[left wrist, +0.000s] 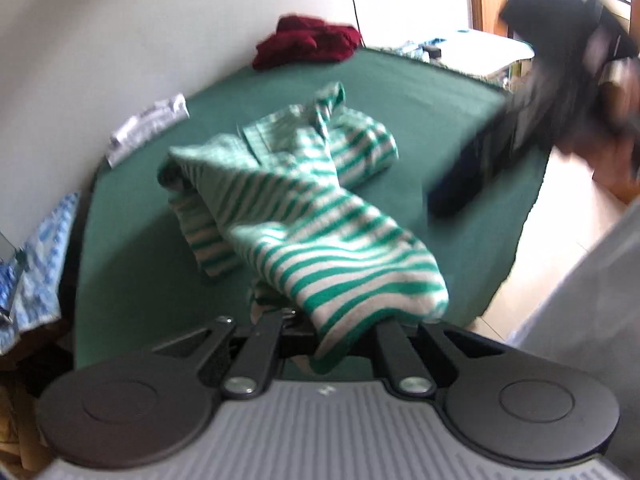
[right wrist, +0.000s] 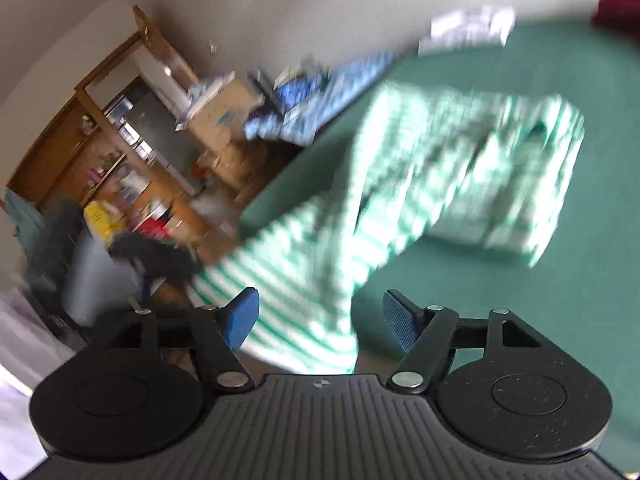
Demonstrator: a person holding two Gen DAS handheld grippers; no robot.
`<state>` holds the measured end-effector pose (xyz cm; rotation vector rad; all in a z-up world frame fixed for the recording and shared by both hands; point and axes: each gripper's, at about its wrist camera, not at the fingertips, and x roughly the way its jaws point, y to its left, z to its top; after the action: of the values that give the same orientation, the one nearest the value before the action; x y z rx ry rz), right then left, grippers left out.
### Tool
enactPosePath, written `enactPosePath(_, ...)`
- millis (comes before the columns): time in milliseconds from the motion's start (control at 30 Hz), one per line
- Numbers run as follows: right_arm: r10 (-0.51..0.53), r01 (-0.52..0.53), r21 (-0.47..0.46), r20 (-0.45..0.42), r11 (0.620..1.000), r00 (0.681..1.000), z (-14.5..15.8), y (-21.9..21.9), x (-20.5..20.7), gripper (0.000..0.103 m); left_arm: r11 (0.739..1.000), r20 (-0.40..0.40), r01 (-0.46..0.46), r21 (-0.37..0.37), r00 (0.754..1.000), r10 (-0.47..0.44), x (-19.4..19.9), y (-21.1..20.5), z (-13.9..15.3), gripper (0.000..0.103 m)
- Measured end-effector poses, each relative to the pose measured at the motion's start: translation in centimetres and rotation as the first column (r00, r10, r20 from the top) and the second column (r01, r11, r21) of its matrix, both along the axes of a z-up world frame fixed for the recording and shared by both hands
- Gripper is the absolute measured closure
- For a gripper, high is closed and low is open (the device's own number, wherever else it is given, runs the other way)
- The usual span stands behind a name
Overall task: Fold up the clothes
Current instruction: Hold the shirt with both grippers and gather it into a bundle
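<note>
On the green table (left wrist: 460, 92), striped shirt (left wrist: 320, 240) near its front edge.

Your striped shirt (left wrist: 320, 220) runs in green and white bands over a dark green table cover (left wrist: 420, 92). You also have a maroon garment (left wrist: 308, 42), a blue-and-white patterned cloth (right wrist: 320, 84), and blue pads (right wrist: 242, 316) on black linkages.

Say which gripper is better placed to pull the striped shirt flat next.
Left. The left gripper has the striped shirt draped into its fingers; the right gripper is open, pads apart beside the cloth.
</note>
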<state>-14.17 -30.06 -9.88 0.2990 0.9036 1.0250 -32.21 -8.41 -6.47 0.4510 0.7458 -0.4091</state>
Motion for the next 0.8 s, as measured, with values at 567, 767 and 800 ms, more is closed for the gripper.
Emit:
enactPosePath(567, 0.013, -0.006, 0.183, -0.039, 0.983, 0.999, 3.5, -2.4, -2.0, 0.097, 0.999, -0.1, -0.052, -0.016, 0.994, 0.05, -0.3, 0.4, -1.5, 0.092)
enactPosePath(767, -0.047, 0.064, 0.134, -0.125, 0.989, 0.991, 2.0, -2.3, -0.8, 0.097, 0.997, -0.161, -0.058, -0.055, 0.986, 0.048, 1.0, 1.0, -2.1, 0.092)
enactPosePath(800, -0.051, 0.072, 0.167, -0.126, 0.983, 0.991, 2.4, -2.5, -0.6, 0.097, 0.997, -0.172, -0.057, -0.058, 0.984, 0.046, 1.1, 1.0, -2.4, 0.092)
